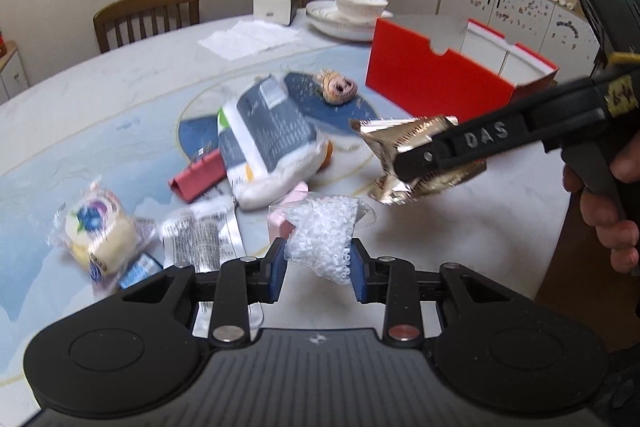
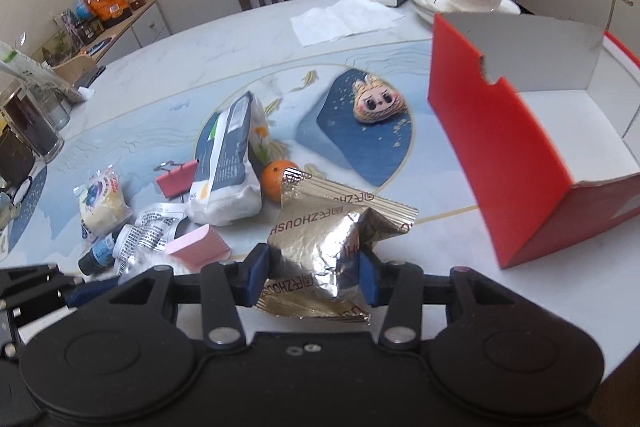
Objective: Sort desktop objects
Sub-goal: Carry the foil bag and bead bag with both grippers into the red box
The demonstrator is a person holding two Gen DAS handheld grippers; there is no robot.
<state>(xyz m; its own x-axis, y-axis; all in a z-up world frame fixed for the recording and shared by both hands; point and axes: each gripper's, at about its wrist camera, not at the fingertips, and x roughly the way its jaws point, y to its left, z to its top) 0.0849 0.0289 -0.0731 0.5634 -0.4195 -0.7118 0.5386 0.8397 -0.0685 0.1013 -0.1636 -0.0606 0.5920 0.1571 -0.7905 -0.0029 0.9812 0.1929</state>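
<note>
Above the round table (image 2: pixel 400 39), beside the open red box (image 2: pixel 520 163), my left gripper (image 1: pixel 320 263) is clamped on a clear bag of white beads (image 1: pixel 326 235) while my right gripper (image 2: pixel 314 269) pinches a crumpled gold foil packet (image 2: pixel 320 247), both lifted clear.

Black left gripper (image 1: pixel 318 269) with blue pads (image 1: pixel 279 264); black right gripper (image 2: pixel 313 277), raised "DAS" letters, green light.
</note>
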